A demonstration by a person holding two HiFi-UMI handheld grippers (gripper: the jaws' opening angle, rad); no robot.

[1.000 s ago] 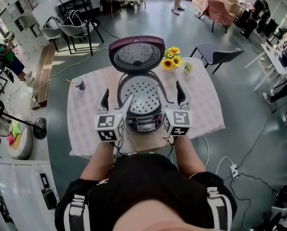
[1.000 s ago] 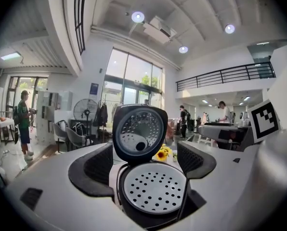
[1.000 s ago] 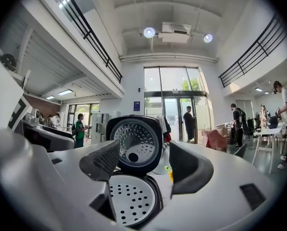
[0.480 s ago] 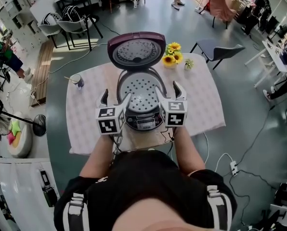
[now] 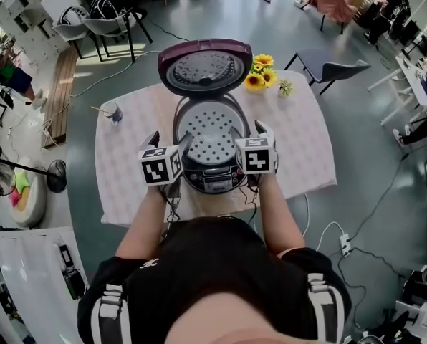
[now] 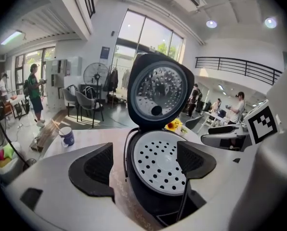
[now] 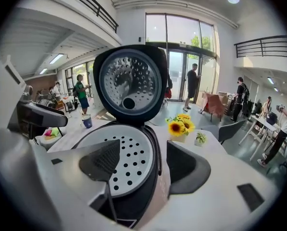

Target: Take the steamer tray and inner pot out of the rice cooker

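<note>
Head view: your left gripper (image 5: 168, 143) and right gripper (image 5: 251, 133) flank the steamer tray (image 5: 210, 131) sitting in the rice cooker (image 5: 212, 180). Left gripper view: jaws spread, its rim ahead between them. Right gripper view: likewise; pinch both sides evenly, lift level.

Rice cooker (image 5: 210, 165) stood on table (image 5: 303, 149), near front edge, centre. Lid (image 5: 203, 68) hinged up behind cooker. Steamer tray (image 5: 210, 133) sat inside cooker, at top. Cup (image 5: 113, 111) on table, left of cooker, further back. Flowers (image 5: 260, 72) on table, just right of lid; small plant (image 5: 285, 87) right of flowers. Chair (image 5: 328, 70) on floor beyond table, behind-right of cooker. Left gripper (image 5: 169, 139) straddled cooker's left rim: one jaw outside, one over tray. Right gripper (image 5: 250, 130) straddled right rim likewise.
</note>
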